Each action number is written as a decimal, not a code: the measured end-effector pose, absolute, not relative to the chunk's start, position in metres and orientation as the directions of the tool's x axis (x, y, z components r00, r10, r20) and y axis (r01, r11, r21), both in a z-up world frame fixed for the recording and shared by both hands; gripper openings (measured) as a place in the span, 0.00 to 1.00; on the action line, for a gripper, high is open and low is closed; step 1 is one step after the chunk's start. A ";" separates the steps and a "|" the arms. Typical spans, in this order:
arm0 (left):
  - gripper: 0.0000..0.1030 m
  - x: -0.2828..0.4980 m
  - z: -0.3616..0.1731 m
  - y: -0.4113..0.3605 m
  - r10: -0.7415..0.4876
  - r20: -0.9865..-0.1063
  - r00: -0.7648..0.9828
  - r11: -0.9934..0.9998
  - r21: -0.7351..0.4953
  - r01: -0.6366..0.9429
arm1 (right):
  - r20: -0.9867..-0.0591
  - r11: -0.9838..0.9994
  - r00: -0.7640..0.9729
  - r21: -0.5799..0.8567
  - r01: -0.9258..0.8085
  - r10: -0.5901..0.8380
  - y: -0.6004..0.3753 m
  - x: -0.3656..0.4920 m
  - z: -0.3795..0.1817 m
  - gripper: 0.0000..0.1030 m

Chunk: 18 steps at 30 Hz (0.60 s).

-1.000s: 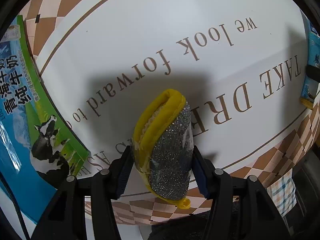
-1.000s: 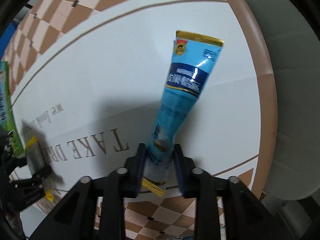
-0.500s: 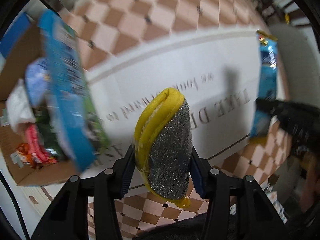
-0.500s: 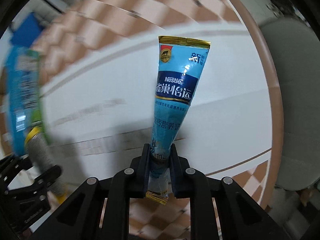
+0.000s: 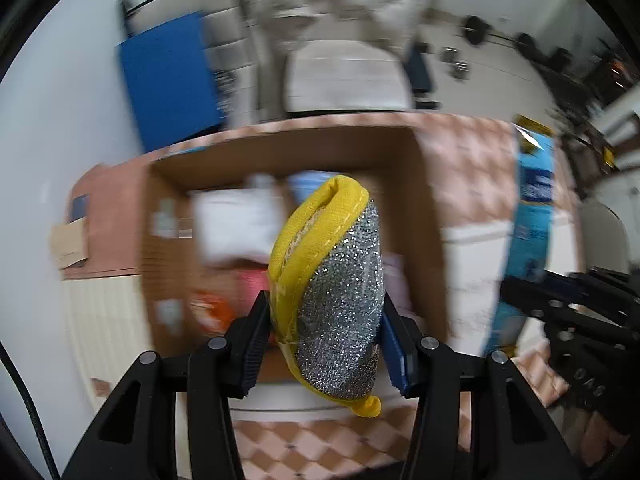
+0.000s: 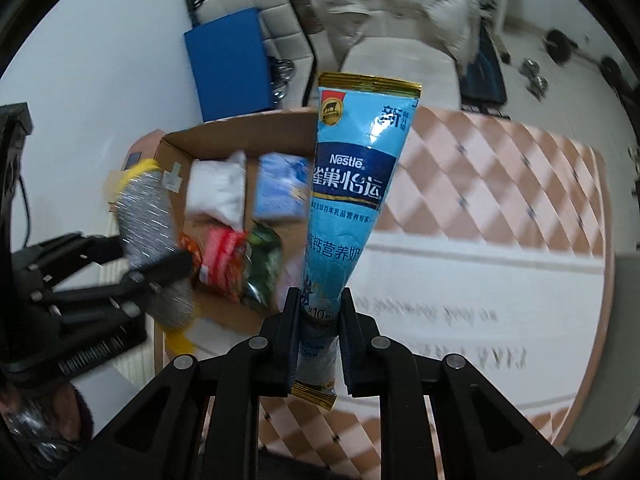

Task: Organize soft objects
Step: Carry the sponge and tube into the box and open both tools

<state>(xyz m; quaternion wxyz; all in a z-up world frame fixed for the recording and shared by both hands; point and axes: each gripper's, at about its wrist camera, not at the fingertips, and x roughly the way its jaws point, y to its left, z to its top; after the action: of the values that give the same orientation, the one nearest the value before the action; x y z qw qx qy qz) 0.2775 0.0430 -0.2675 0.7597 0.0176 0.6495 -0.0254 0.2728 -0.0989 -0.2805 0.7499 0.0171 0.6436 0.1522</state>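
Sponge (image 5: 332,280) sits clamped upright in the left gripper's (image 5: 324,344) jaws, aimed at the cardboard box (image 5: 424,184). Right gripper's (image 6: 318,344) jaws pinch the milk-powder sachet (image 6: 356,200) low, likely for dropping in too.

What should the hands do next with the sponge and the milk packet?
Probably carry both forward over the box and let go. The left gripper holds the sponge, the right gripper holds the packet, and the open box ahead already holds other soft packets.
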 end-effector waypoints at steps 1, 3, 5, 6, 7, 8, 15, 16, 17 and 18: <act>0.46 0.285 -0.272 0.059 0.000 -0.990 0.144 0.999 0.007 0.043 | -0.964 0.953 0.111 0.216 -0.213 0.244 -0.085 0.283 -0.287 0.18; 0.46 0.303 -0.289 0.093 0.039 -0.993 0.109 0.999 0.039 0.002 | -0.973 0.957 0.091 0.186 -0.224 0.211 -0.064 0.299 -0.300 0.18; 0.46 0.317 -0.303 0.117 0.045 -0.997 0.064 0.999 0.044 -0.024 | -0.981 0.960 0.062 0.163 -0.226 0.181 -0.046 0.316 -0.317 0.18; 0.46 0.326 -0.315 0.129 0.042 -0.998 0.037 0.998 0.041 -0.038 | -0.983 0.961 0.049 0.159 -0.227 0.175 -0.046 0.319 -0.325 0.18; 0.46 0.331 -0.324 0.136 0.043 -0.999 0.018 0.998 0.042 -0.042 | -0.986 0.962 0.035 0.150 -0.229 0.163 -0.040 0.326 -0.333 0.18; 0.46 0.337 -0.334 0.140 0.052 -0.999 -0.001 0.998 0.052 -0.046 | -0.989 0.964 0.021 0.136 -0.229 0.145 -0.033 0.334 -0.342 0.18; 0.46 0.365 -0.384 0.162 0.146 -0.984 -0.102 0.989 0.149 -0.019 | -0.998 0.970 -0.030 0.055 -0.236 0.049 -0.023 0.356 -0.392 0.18; 0.46 0.368 -0.389 0.162 0.161 -0.981 -0.106 0.987 0.163 -0.010 | -0.999 0.971 -0.035 0.047 -0.236 0.040 -0.023 0.358 -0.395 0.18; 0.46 0.371 -0.393 0.162 0.176 -0.978 -0.110 0.984 0.177 -0.002 | -0.999 0.971 -0.039 0.039 -0.235 0.031 -0.023 0.360 -0.399 0.18; 0.46 0.374 -0.400 0.162 0.195 -0.974 -0.117 0.981 0.196 0.007 | -0.999 0.971 -0.043 0.032 -0.236 0.022 -0.023 0.361 -0.403 0.18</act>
<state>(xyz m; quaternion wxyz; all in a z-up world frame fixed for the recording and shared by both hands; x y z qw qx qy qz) 0.3738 0.1616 -0.3996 0.6611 0.0680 0.7438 0.0713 0.3615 -0.0232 -0.4033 0.6877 -0.0746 0.7160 0.0939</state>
